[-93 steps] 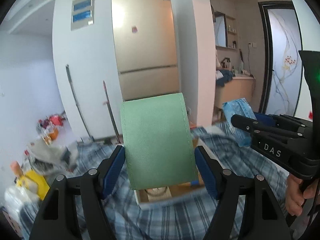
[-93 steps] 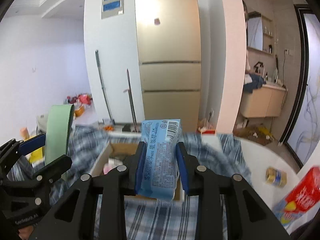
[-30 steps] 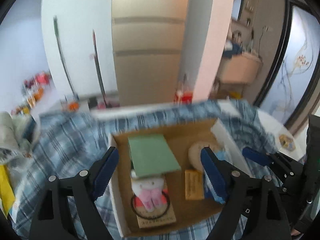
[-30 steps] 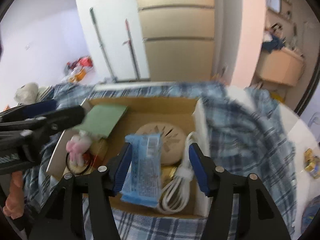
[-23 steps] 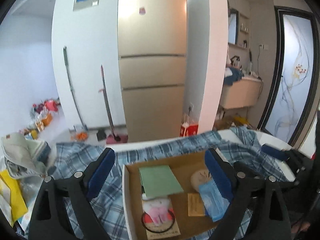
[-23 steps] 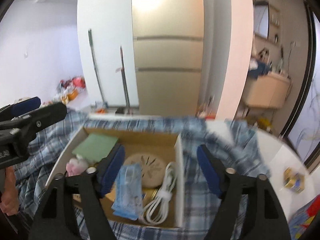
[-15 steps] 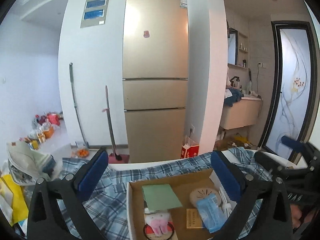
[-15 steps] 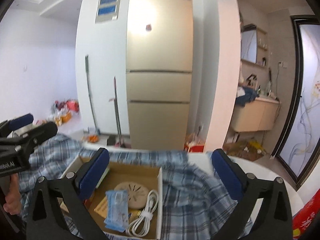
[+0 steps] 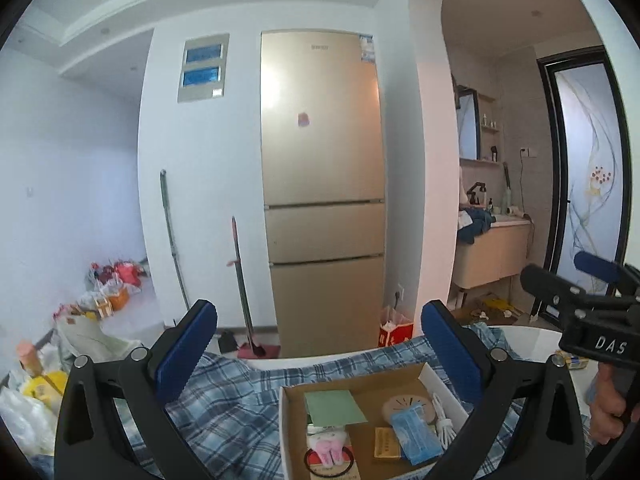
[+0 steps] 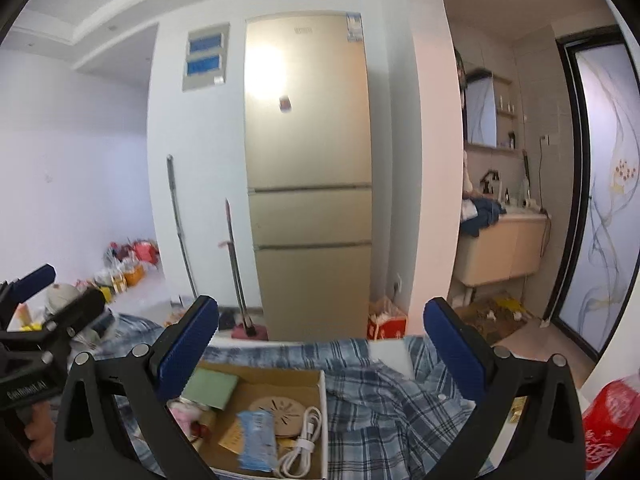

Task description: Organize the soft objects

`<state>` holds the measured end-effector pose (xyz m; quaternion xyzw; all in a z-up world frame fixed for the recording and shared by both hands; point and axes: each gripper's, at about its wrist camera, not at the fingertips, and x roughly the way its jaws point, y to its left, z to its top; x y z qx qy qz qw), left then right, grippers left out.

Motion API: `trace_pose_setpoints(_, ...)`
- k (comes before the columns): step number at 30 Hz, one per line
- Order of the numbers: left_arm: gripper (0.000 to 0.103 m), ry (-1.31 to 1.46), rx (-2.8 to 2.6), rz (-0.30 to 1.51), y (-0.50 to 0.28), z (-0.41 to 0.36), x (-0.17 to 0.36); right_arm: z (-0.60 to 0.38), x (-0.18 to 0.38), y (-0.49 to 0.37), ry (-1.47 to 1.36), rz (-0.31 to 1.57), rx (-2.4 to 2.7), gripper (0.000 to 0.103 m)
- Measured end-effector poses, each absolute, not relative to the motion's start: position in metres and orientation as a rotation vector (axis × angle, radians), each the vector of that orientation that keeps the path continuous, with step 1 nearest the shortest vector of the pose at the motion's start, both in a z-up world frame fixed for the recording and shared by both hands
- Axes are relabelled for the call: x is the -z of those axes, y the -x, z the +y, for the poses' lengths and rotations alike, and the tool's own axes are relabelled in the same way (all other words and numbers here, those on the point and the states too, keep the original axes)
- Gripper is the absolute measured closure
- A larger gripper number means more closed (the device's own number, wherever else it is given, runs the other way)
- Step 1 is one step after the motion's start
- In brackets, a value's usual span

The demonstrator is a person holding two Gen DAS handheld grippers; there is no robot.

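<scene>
Both of my tools were empty: the left hand-held gripper (image 9: 320, 350) stood with its jaws wide apart and nothing between them, and the right hand-held gripper (image 10: 320, 350) was spread just as wide, also bare. The soft things lay below in the cardboard box (image 9: 285, 432) on the plaid cloth (image 9: 224, 412): the green pad (image 9: 334, 406) flat at the box's far left corner, the blue packet (image 9: 414, 434) toward its right side, partly over the round beige disc (image 10: 276, 406), with the pink plush (image 9: 326, 446) near the front left and the white cable (image 10: 304, 442) along the right wall. I judged the risks to be small ones. The packet lay askew on the disc, so it could slide or tip if I nudged the box. The cloth under the box was rumpled, and a careless reach might snag it and drag the box. Whether more soft things were left on the worktop I could not tell; a red packet (image 10: 608, 428) showed at the right edge, and I might overlook it.
</scene>
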<state>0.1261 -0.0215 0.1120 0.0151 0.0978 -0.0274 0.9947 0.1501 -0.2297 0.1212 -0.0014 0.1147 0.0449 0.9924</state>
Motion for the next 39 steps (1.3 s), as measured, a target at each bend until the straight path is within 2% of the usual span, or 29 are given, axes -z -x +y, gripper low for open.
trace_pose_setpoints(10, 0.000, 0.007, 0.082, 0.103, -0.053, -0.008, -0.132, -0.229, -0.142, -0.074, 0.001, 0.126, -0.098, 0.001)
trace_pose_setpoints(19, 0.000, 0.014, 0.068, 0.047, 0.003, -0.001, -0.130, -0.225, -0.143, -0.039, 0.003, 0.077, -0.091, 0.001)
trace_pose_setpoints(27, 0.000, -0.005, 0.078, 0.026, 0.018, -0.002, -0.094, -0.231, -0.121, -0.027, -0.003, 0.048, -0.109, 0.001)
trace_pose_setpoints(33, 0.000, -0.049, 0.099, 0.018, 0.023, -0.007, -0.037, -0.233, -0.074, -0.023, 0.005, 0.037, -0.146, 0.001)
trace_pose_setpoints(39, 0.000, -0.073, 0.085, 0.014, 0.021, -0.012, -0.013, -0.229, -0.035, -0.026, 0.011, 0.047, -0.142, 0.001)
